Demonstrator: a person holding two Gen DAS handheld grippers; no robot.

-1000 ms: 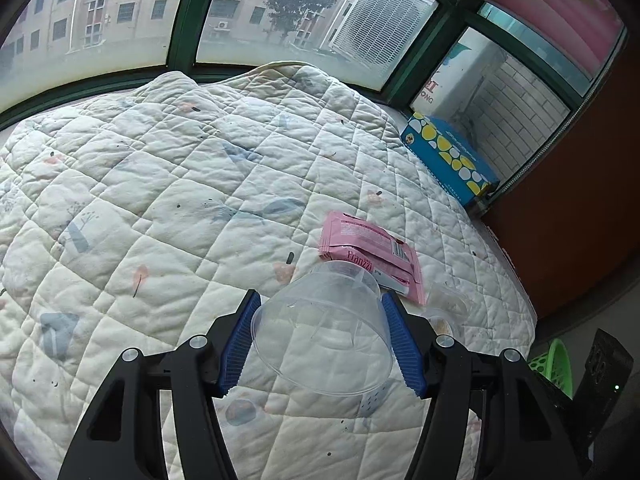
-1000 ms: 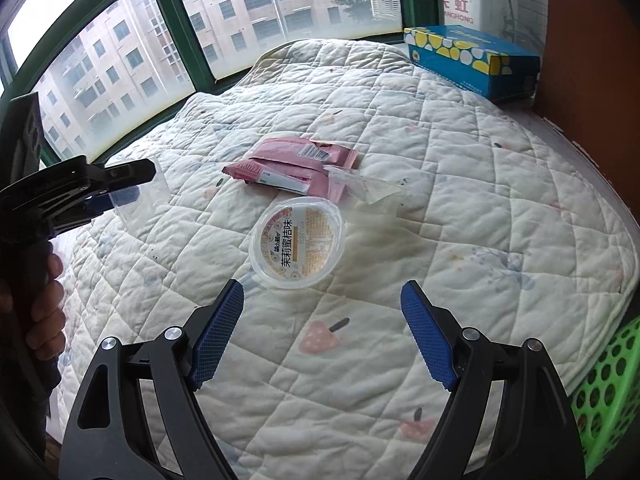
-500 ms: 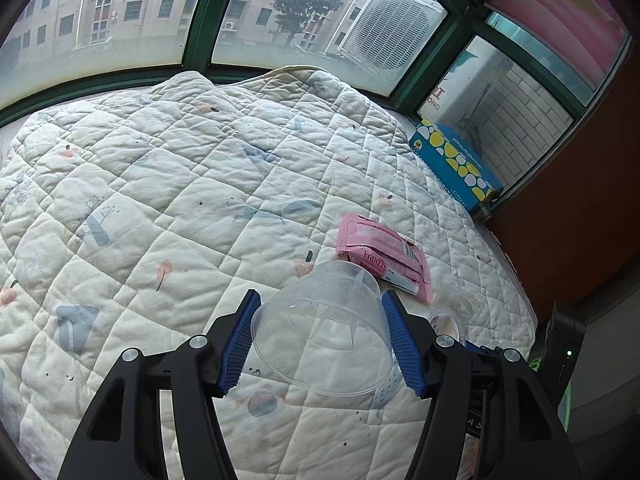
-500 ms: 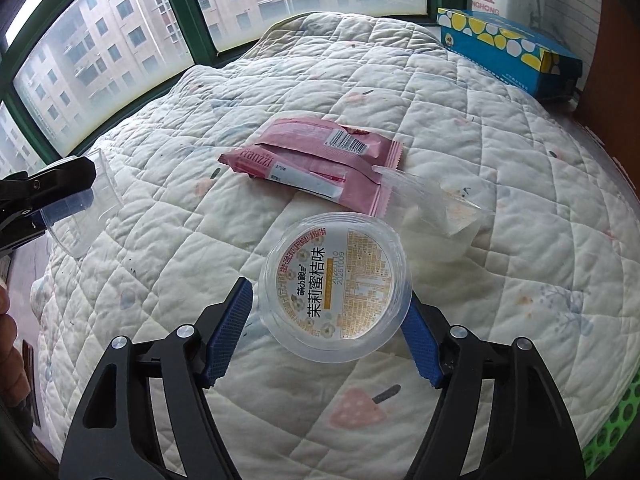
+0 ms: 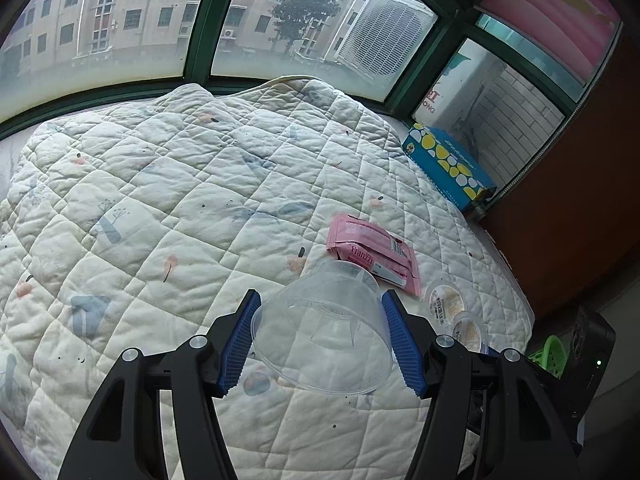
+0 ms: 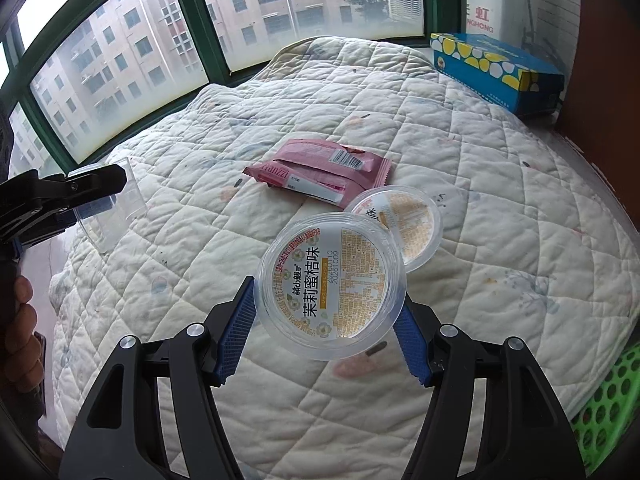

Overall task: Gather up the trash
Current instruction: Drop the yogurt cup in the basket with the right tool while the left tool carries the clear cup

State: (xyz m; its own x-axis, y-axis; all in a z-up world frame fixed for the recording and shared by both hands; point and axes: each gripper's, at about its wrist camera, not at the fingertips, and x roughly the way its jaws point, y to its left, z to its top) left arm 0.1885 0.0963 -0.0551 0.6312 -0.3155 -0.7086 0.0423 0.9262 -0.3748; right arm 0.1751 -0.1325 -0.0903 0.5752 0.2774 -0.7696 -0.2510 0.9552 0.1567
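Observation:
My left gripper [image 5: 321, 300] is shut on a clear plastic cup [image 5: 324, 340] held above the quilt [image 5: 180, 200]; from the right wrist view it shows at the left edge, the left gripper [image 6: 86, 188] gripping the clear cup [image 6: 110, 216]. My right gripper [image 6: 328, 292] is shut on a round clear jelly cup with a printed lid [image 6: 332, 280], lifted off the quilt [image 6: 500, 200]. A second similar printed cup [image 6: 408, 228] lies just behind it. A pink snack wrapper [image 6: 320, 172] lies flat further back, also the pink wrapper [image 5: 372, 252] in the left view.
A blue and yellow box [image 6: 496, 68] stands at the quilt's far right by the window. A green perforated basket [image 6: 600, 420] sits low at the right edge. A person's hand [image 6: 22, 320] holds the left gripper's handle. Green window frames ring the bed.
My right gripper went from open above the printed cup to shut on it and raised it, uncovering a second printed cup behind. The left gripper drifted slightly, still gripping the clear cup.

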